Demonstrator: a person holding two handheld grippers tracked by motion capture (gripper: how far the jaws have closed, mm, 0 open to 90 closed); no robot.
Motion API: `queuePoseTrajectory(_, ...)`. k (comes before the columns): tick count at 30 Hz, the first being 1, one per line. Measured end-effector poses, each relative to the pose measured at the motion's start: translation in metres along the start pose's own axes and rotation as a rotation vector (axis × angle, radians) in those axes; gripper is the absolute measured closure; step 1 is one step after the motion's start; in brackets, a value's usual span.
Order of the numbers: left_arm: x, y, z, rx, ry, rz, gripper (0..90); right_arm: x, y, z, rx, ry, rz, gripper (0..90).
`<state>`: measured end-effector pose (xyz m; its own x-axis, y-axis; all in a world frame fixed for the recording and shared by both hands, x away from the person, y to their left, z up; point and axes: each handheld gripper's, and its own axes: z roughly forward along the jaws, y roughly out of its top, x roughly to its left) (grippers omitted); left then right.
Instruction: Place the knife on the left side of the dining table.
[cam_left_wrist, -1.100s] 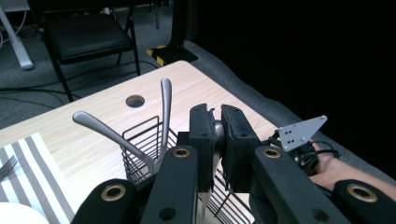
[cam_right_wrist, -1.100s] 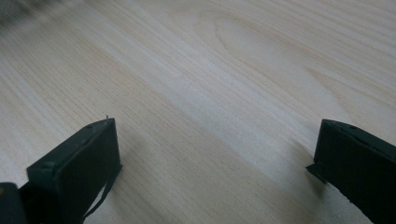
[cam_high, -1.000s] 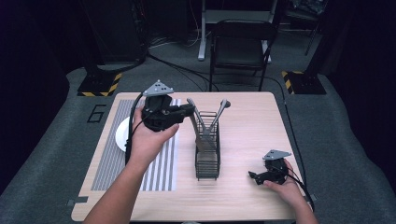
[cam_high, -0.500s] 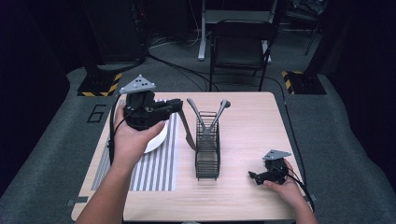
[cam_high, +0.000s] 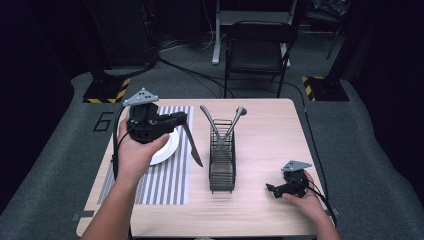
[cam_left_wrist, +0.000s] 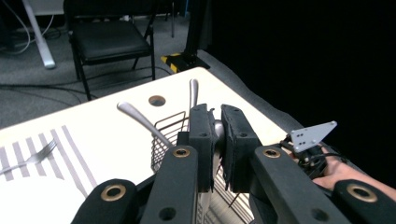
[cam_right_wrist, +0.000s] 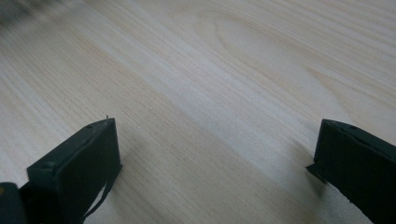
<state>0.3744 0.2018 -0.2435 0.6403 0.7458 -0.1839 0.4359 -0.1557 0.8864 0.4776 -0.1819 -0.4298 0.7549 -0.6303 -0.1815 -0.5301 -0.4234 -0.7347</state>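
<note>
A knife (cam_high: 191, 145) hangs from the left gripper (cam_high: 175, 121), its dark blade slanting down and toward the near edge of the table (cam_high: 260, 215), its tip over the inner border of the striped mat (cam_high: 165, 182). The jaws are clamped on its upper end. In the left gripper view the left gripper (cam_left_wrist: 215, 140) has its two pads nearly together with a sliver of bright metal, the knife (cam_left_wrist: 217, 128), between them; the blade itself is cut off below the jaws there.

Just beside the blade, toward the left edge, a white plate (cam_high: 167, 147) lies on the mat, partly covered by the left hand (cam_high: 135, 152). The wire caddy (cam_high: 222, 160) stands near the middle of the table, apart from the knife, with two utensil handles (cam_high: 235, 122) leaning out of its far end. The left gripper view adds a fork (cam_left_wrist: 30, 157) lying on the mat stripes toward the far edge, a round hole (cam_left_wrist: 157, 100) in the tabletop, and the caddy's handles (cam_left_wrist: 140, 122) close up; what utensils they belong to cannot be made out.

Near the right near corner the right hand (cam_high: 305, 200) holds the right gripper (cam_high: 272, 189) low over bare wood. The right gripper view shows the right gripper (cam_right_wrist: 215, 172) with jaws wide apart and nothing between them but wood grain. The plate's far rim is hidden behind the left gripper.
</note>
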Motion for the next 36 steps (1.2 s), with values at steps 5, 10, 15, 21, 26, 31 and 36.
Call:
queuePoseTrajectory(5, 0.012, -0.013, 0.008, 0.022, 0.008, -0.022, 83.5, 0.0, 0.0, 0.0, -0.001, -0.001, 0.0, 0.0)
queuePoseTrajectory(10, 0.019, -0.021, 0.012, 0.038, 0.025, -0.034, 83.5, 0.0, 0.0, 0.0, -0.001, -0.001, 0.001, 0.0)
queuePoseTrajectory(15, 0.028, -0.03, 0.014, 0.043, 0.035, -0.052, 83.4, 0.0, 0.0, 0.0, -0.001, 0.0, 0.0, 0.0)
queuePoseTrajectory(21, 0.038, -0.039, 0.015, 0.046, 0.059, -0.082, 83.5, 0.0, 0.0, 0.0, -0.001, -0.001, 0.0, 0.0)
queuePoseTrajectory(26, 0.048, -0.049, 0.015, 0.052, 0.082, -0.116, 83.4, 0.0, 0.0, 0.0, -0.001, -0.001, 0.0, 0.0)
queuePoseTrajectory(31, 0.055, -0.055, 0.015, 0.059, 0.094, -0.132, 83.4, 0.0, 0.0, 0.0, -0.001, -0.001, 0.0, 0.0)
queuePoseTrajectory(36, 0.063, -0.063, 0.013, 0.062, 0.111, -0.154, 83.4, 0.0, 0.0, 0.0, -0.001, -0.001, 0.001, 0.0)
